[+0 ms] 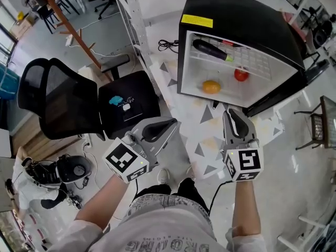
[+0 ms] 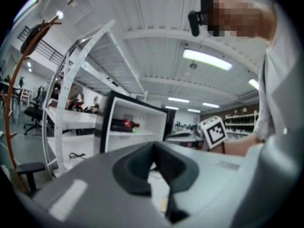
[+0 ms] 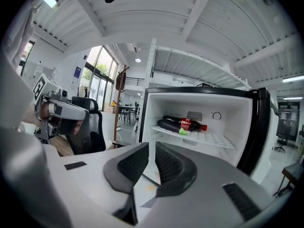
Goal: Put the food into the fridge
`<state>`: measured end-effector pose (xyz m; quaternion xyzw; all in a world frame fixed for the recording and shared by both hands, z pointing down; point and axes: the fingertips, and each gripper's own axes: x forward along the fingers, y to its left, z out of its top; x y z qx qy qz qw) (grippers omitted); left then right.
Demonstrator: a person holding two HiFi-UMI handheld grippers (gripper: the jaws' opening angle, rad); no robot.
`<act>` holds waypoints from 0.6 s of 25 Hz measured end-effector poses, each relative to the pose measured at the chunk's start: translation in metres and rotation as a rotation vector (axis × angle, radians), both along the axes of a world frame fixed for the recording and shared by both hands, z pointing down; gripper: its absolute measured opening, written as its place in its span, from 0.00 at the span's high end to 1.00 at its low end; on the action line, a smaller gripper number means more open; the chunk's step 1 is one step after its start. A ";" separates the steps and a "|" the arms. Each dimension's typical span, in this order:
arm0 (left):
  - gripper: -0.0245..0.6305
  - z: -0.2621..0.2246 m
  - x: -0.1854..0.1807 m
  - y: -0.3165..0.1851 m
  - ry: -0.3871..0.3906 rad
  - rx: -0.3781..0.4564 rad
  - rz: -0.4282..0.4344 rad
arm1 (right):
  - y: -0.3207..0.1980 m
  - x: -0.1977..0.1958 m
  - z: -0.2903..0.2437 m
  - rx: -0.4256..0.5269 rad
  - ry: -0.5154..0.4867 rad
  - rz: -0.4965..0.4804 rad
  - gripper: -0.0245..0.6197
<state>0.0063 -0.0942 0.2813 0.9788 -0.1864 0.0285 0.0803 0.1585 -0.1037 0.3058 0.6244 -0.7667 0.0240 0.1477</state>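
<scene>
- Now you stand facing the open black mini fridge with the white interior (image 1: 236, 20), both grippers raised short of its opening.
- Your left gripper (image 1: 170, 124) has its dark pads pressed together, with nothing between them.
- Your right gripper (image 1: 231, 113) shows a narrow slit between its ribbed pads and holds nothing.
- Inside, a dark purple eggplant (image 1: 210, 50) and a red-labelled cola bottle (image 3: 190, 124) lie side by side on the white wire shelf (image 1: 257, 62).
- Below it, a round orange fruit (image 1: 211, 86) and a red tomato (image 1: 241, 74) rest apart on the fridge floor.
- A black mesh office chair (image 1: 58, 104) stands at your left.
</scene>
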 end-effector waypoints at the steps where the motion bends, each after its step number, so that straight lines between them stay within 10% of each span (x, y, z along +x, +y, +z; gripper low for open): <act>1: 0.96 -0.001 -0.001 0.001 0.000 0.002 0.003 | 0.003 -0.001 -0.001 0.004 -0.007 0.004 0.90; 15: 0.96 -0.014 -0.015 0.024 0.009 0.025 0.019 | 0.045 -0.023 -0.019 0.043 -0.052 0.011 0.94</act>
